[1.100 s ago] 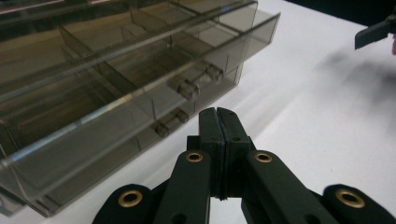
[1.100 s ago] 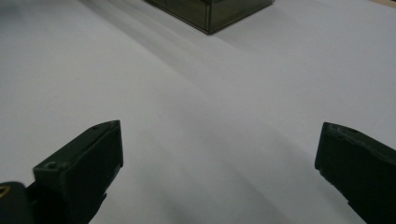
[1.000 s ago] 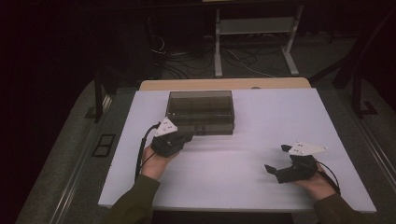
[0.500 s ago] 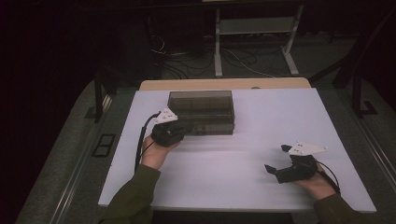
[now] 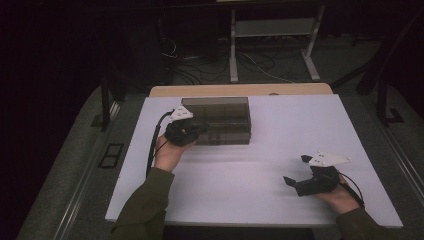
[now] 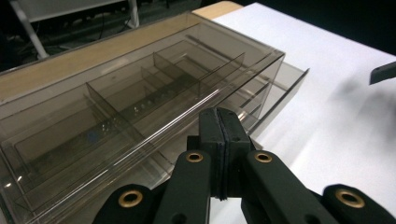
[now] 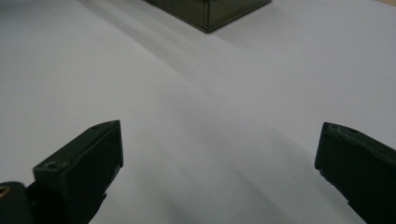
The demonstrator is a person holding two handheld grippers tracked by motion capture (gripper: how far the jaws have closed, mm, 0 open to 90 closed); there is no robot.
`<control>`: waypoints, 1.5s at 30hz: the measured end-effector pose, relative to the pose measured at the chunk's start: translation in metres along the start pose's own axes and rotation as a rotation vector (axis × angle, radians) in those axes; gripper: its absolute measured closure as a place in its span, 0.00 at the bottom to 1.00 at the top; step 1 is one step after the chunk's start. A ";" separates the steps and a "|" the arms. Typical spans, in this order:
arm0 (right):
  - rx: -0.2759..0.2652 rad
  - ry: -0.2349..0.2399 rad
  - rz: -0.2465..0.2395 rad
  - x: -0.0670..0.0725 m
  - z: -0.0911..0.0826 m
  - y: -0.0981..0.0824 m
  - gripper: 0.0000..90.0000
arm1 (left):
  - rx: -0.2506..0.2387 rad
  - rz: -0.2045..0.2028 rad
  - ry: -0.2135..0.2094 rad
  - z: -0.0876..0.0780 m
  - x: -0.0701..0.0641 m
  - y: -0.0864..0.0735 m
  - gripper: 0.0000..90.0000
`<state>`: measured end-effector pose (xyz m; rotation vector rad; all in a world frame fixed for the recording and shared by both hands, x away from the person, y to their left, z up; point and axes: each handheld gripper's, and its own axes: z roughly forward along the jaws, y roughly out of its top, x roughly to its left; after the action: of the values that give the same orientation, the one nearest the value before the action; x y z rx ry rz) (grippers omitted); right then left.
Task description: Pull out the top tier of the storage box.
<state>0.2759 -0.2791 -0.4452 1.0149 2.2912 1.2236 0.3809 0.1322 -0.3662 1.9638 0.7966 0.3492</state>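
A smoky clear plastic compartment box (image 5: 222,117) stands at the back middle of the white table (image 5: 280,130). Its dividers (image 6: 140,93) show through the top, and a lower tray edge (image 6: 285,88) juts out at one end. My left gripper (image 5: 201,131) sits at the box's front left corner. Its jaws are shut flat against each other, nothing between them, and its tips (image 6: 219,133) hover just before the box's front top edge. Whether they touch it I cannot tell. My right gripper (image 5: 297,170) rests near the table's front right, open and empty (image 7: 219,172), pointing toward the box (image 7: 210,11).
A wooden board edge (image 5: 240,90) lies behind the box. Beyond the table stands a white metal frame (image 5: 272,30) among floor cables (image 5: 200,65). The table's front edge (image 5: 250,222) is close to both forearms.
The left hand has carried its shut gripper away from the person and slightly up, from the open table to the box's front left corner. The right gripper has stayed put.
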 end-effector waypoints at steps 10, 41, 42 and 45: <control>-0.001 -0.001 -0.005 0.000 0.000 0.000 0.01 | 0.025 -0.007 0.016 0.007 0.003 -0.005 0.99; 0.004 0.000 -0.005 0.001 0.001 0.000 0.01 | 0.070 -0.005 0.019 0.009 0.005 -0.012 0.99; 0.004 -0.001 -0.004 0.001 0.001 0.000 0.01 | 0.072 -0.004 0.016 0.009 0.005 -0.012 0.99; 0.003 -0.001 -0.004 0.001 0.001 0.000 0.01 | 0.076 0.001 0.014 0.008 0.005 -0.012 0.99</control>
<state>0.2757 -0.2783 -0.4456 1.0110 2.2941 1.2177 0.3845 0.1343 -0.3808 2.0345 0.8292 0.3383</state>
